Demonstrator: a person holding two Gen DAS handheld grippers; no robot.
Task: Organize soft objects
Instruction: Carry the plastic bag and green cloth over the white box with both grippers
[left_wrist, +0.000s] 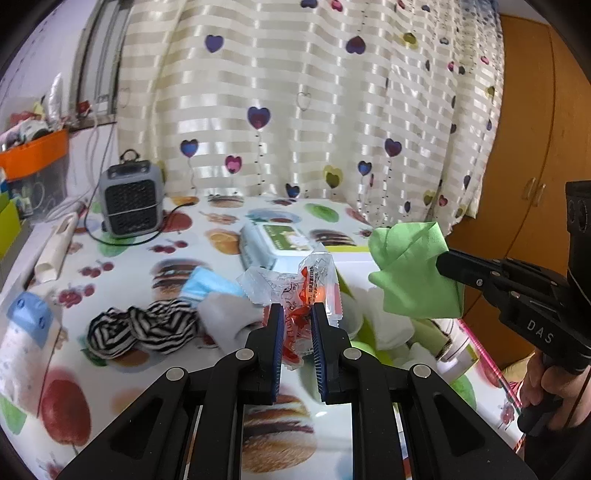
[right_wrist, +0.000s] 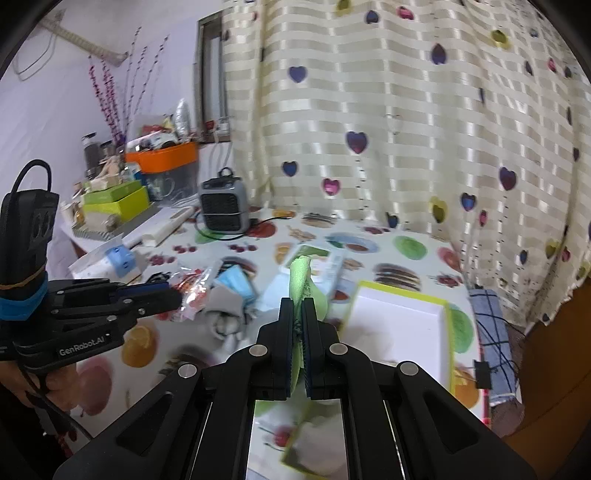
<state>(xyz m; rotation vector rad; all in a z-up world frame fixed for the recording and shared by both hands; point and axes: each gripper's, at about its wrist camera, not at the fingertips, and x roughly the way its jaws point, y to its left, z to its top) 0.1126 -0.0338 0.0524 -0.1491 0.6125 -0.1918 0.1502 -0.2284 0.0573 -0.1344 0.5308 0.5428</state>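
Item 1: your left gripper (left_wrist: 297, 314). Its fingers are clamped on a crumpled clear wrapper with red print (left_wrist: 295, 291), held above the table (left_wrist: 122, 266).

Item 2: your right gripper (right_wrist: 299, 308). Its fingers are pressed together on a green cloth (right_wrist: 301, 275), which stands up between the pads and trails down beneath them. From the left wrist view the same cloth hangs at 3 o'clock, lifted clear of the table.

Item 3: a black-and-white striped fabric bundle (left_wrist: 144, 328) lies on the table at 9 o'clock of your left gripper.

Item 4: a grey cloth (left_wrist: 229, 314) lies just beside the striped bundle, with a blue face mask (left_wrist: 207, 284) touching it on the far side.

Item 5: a pack of wet wipes (left_wrist: 280, 243) lies at 12 o'clock, beyond the wrapper.

Item 6: a white tray with a lime-green rim (right_wrist: 402, 325) sits on the table at 2 o'clock of your right gripper. What it holds is blurred.

Item 7: a small grey fan heater (left_wrist: 131, 199) stands at 11 o'clock near the curtain (left_wrist: 314, 110), its black cord running across the fruit-print tablecloth.

Item 8: a blue checked towel (right_wrist: 495, 332) lies at the table's right edge in the right wrist view.
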